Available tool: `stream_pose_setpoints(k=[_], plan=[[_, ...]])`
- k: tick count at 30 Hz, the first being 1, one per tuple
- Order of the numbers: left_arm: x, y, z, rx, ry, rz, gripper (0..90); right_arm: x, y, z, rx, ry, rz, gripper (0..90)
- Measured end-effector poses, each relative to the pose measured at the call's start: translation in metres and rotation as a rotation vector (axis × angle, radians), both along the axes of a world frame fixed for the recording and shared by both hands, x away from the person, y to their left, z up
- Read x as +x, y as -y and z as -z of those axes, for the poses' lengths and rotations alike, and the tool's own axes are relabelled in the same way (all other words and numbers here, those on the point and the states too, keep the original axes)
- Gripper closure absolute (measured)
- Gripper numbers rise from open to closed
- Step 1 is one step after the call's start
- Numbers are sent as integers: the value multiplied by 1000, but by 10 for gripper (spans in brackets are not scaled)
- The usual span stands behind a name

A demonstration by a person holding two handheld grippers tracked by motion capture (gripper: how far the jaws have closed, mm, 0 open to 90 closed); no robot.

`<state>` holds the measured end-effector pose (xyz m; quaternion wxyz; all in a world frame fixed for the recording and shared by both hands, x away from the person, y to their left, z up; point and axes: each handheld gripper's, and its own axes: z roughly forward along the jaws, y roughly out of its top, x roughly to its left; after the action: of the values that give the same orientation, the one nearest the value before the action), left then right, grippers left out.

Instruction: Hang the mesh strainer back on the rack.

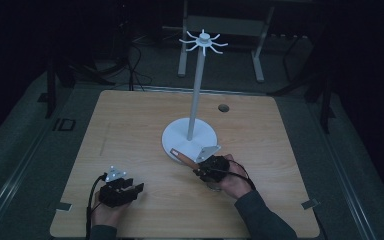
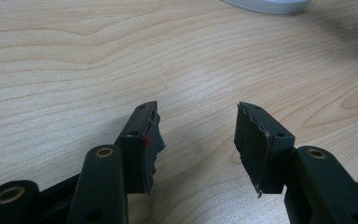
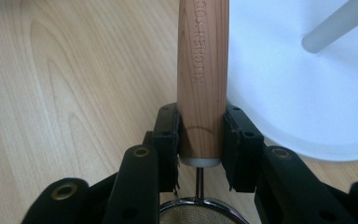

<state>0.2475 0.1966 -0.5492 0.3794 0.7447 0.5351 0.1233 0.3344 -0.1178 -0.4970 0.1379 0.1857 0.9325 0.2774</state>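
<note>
— Where does everything sit?
— On the table the white stand rises, its hook crown high above and beyond the right gripper

— And the strainer?
— The small strainer is clamped by its wooden handle, long axis pointing toward the stand's base. The left gripper rests spread and empty, farther off

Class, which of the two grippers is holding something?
The right gripper: its jaws clamp a wooden handle. The left gripper is open over the bare table.
</note>
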Motion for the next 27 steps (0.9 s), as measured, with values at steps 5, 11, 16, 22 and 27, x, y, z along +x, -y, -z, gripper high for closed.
stream_pose_setpoints(k=[5,11,16,22,27], plan=[[0,0,0,0,0,0,498,0,3,-4,30,18,25,691],[0,0,0,0,0,1,498,1,7,-9,67,47,56,691],[0,0,0,1,1,0,498,1,11,-12,92,55,76,691],[0,0,0,0,1,0,498,2,16,-17,129,75,104,692],[0,1,0,2,0,1,498,2,19,-21,151,90,124,692]])
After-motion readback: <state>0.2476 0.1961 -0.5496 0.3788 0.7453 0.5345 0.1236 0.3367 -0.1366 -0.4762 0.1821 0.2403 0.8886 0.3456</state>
